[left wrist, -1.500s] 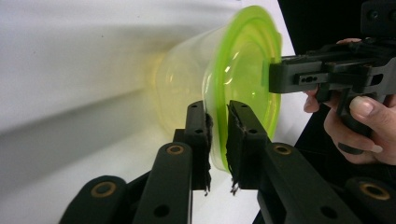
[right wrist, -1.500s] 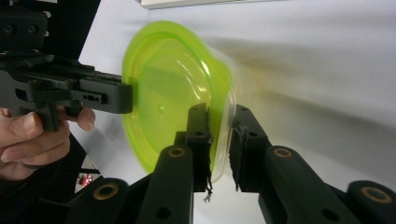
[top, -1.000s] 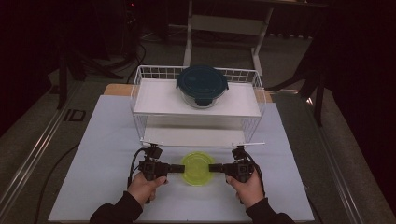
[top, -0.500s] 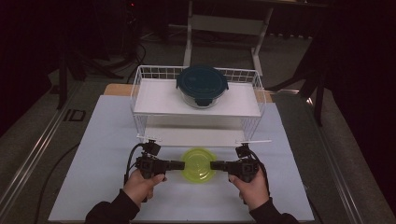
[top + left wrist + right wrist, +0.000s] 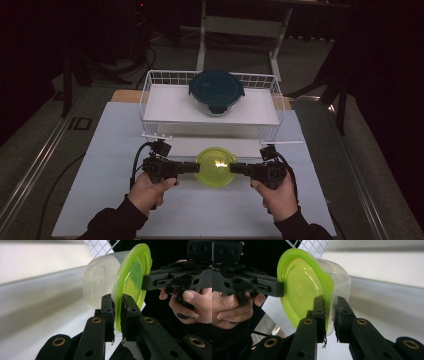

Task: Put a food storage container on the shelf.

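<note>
Both the left gripper [image 5: 192, 167] and right gripper [image 5: 237, 168] clamp the green-lidded container [image 5: 216, 166] by opposite rim edges, before the wire basket [image 5: 150, 95]; level, matched hand travel is advised.

A lime-green lid [image 5: 216, 165] is seen on a clear container [image 5: 97, 287]. A dark teal lid [image 5: 216, 88] is seen in the white wire basket [image 5: 150, 85]. The tabletop [image 5: 100, 150] is covered in white.

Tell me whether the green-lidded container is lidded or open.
Lidded: the green lid sits flush on the clear container, both grippers pinching its rim.
</note>
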